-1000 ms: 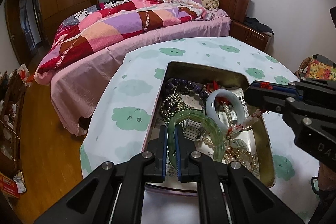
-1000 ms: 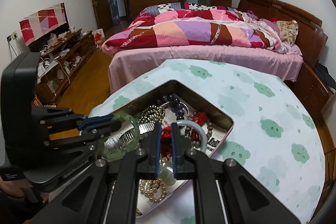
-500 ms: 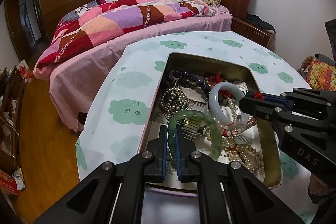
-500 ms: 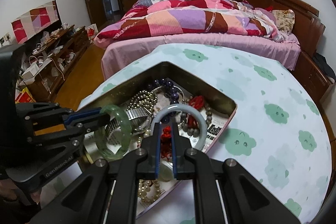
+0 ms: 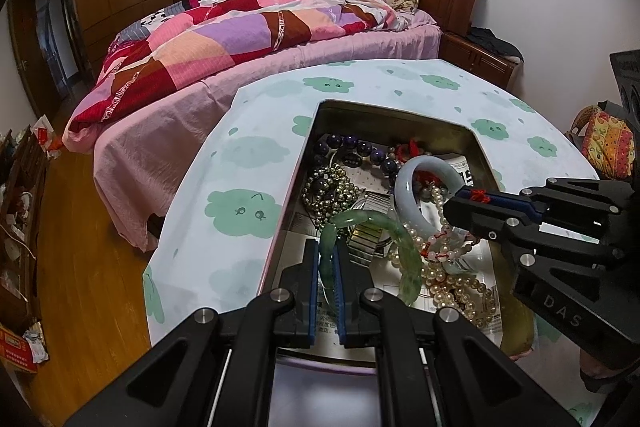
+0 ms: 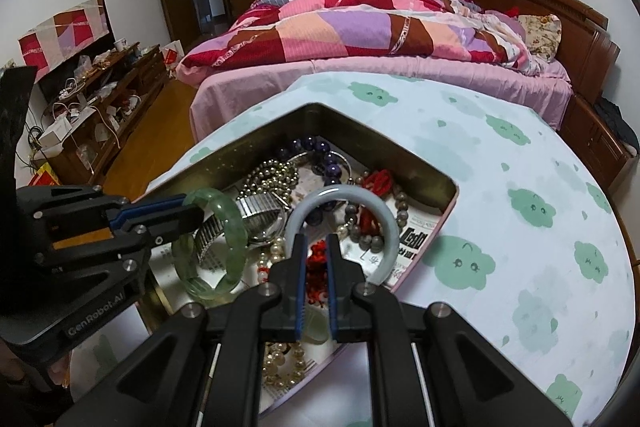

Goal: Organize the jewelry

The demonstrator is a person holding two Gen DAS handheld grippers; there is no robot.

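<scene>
Nearest the left wrist camera, the left gripper [image 5: 328, 259] is clamped on the green jade bangle [image 5: 400, 251], its 2 blue-padded fingers pinching the near-left part of the ring. The rest of the ring arcs away to the right above the tin's contents. In the right wrist view the bangle [image 6: 218, 239] stands on edge, its upper left rim caught at the left gripper's tips [image 6: 188, 211], just beside a metal watch band [image 6: 256, 211].

The right gripper [image 6: 316, 259] is closed on a red knotted cord [image 6: 318, 263], which sits between its pads. The pale lavender bangle [image 6: 360, 211] arches just beyond those tips, tilted up, with one end of its arc beside each finger; whether it hangs from the cord cannot be told. From the left wrist camera the right gripper [image 5: 472, 199] reaches in from the right, red thread showing at its tip, with the pale bangle [image 5: 412, 187] touching it on the left.

Both grippers work over the open metal tin [image 5: 400, 111], which rests on a table covered by a cloud-print cloth [image 5: 240, 211]. Inside lie pearl strands [image 5: 452, 279], a dark purple bead bracelet [image 5: 360, 149] at the far end, and small gold beads [image 5: 332, 183].

Beyond the table stands a bed [image 6: 360, 27] with a patchwork quilt.
</scene>
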